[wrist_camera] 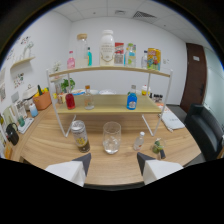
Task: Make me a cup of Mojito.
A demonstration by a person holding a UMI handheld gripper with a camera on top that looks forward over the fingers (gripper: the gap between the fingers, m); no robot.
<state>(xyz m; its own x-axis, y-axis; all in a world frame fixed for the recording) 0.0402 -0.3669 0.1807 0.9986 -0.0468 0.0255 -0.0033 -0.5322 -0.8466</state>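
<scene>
Claw [114, 161]: fingers spread wide apart, nothing between them, nothing gripped; it hangs over the near edge of the table.
Fingers [82, 161]: two dark tips on pale bodies, both short of every item.
Table [50, 145]: wooden, running ahead of the claw under the rack.
Glass [111, 137]: clear and upright, just ahead of the claw and in line with the gap; something pale sits in its bottom, what it is cannot be told.
Can [80, 136]: ahead of the left finger, tilted a little, beside the glass but apart from it.
Small bottle [139, 141]: clear, leaning, ahead of the right finger, close to the glass.
Lime [158, 147]: green lump further right of the small bottle, with a dark thing touching it.
Rack [110, 105]: two wooden shelves on white legs, beyond the glass.
Lower shelf: red bottle [70, 101] to the left, clear bottle [88, 97] beside it, blue bottle [132, 99] to the right.
Upper shelf: tall white bottle [106, 48] in the middle, more bottles and cartons either side; labels unreadable.
Pot [42, 100]: orange, far left beyond the rack.
Chair [204, 125]: dark, far right past the table end.
Door [193, 75]: dark brown, behind the chair.
</scene>
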